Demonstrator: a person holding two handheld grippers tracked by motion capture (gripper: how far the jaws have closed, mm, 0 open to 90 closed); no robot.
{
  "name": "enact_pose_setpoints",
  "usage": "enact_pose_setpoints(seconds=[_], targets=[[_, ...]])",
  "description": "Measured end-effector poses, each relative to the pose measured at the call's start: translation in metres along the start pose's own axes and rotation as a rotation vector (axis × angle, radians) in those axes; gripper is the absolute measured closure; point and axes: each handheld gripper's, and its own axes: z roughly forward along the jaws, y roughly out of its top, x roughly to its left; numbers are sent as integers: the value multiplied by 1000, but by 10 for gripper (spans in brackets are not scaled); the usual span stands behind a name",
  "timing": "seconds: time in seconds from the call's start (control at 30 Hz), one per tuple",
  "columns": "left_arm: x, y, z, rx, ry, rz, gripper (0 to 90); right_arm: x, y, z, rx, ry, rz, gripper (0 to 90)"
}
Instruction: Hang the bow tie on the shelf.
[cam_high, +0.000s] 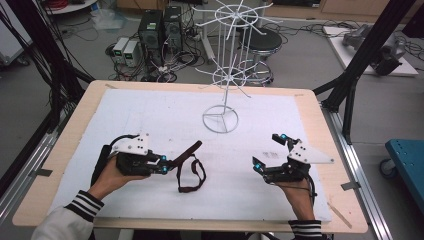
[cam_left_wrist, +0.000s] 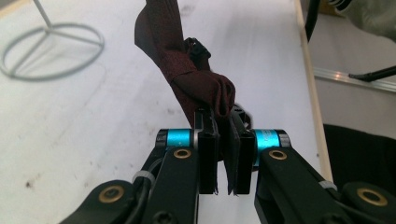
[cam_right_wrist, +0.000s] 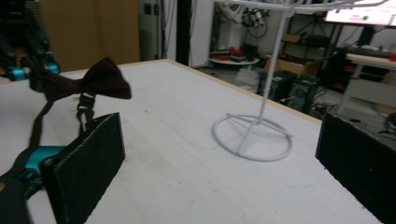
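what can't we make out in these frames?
- Bow tie wing pinched in the left gripper: left gripper view, hidden between the jaws.
- Rack top arms: right gripper view, cut off by the upper edge.
- Strap clasp: high view, too small to tell whether it is fastened.

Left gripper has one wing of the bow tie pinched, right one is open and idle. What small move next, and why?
Probably bring the open right gripper over to the strap hanging below the bow tie. The left gripper is shut on one wing, the far wing sticks up free, and the strap loop droops onto the white mat. Taking the strap would let both grippers spread the loop for the wire rack behind.
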Motion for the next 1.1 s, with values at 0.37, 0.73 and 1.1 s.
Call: enact_pose_setpoints(seconds=[0.37, 0.73, 1.1], targets=[[4, 19, 2, -27, -56, 43, 840, 2, 24, 16, 44, 160, -17, 6], [4, 35, 9, -30, -111, 77, 841, 4, 42, 31, 44, 314, -19, 7], [4, 48, 17, -40, -141, 108, 840, 7, 54, 54, 89, 397, -72, 11]])
